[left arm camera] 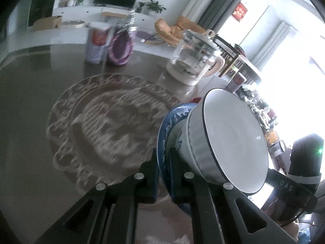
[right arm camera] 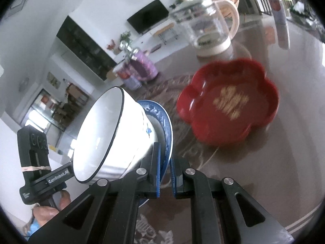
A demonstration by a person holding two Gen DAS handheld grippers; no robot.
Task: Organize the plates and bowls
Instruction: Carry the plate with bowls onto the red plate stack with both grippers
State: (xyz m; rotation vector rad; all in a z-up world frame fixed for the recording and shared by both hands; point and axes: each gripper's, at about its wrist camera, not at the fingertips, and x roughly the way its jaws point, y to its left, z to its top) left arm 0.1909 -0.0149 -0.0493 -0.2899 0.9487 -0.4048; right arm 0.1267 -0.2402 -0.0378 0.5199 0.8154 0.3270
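Both grippers pinch the blue plate's (left arm camera: 162, 134) rim from opposite sides: left gripper (left arm camera: 163, 162), right gripper (right arm camera: 165, 162). White bowl (left arm camera: 229, 142) rides on it, held above the table (left arm camera: 30, 81). Red dish (right arm camera: 229, 101) sits nearer the right, likely target.

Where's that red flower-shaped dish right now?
Only the right wrist view shows the red flower-shaped dish: it lies on the table, right of the blue plate and just in front of the glass kettle.
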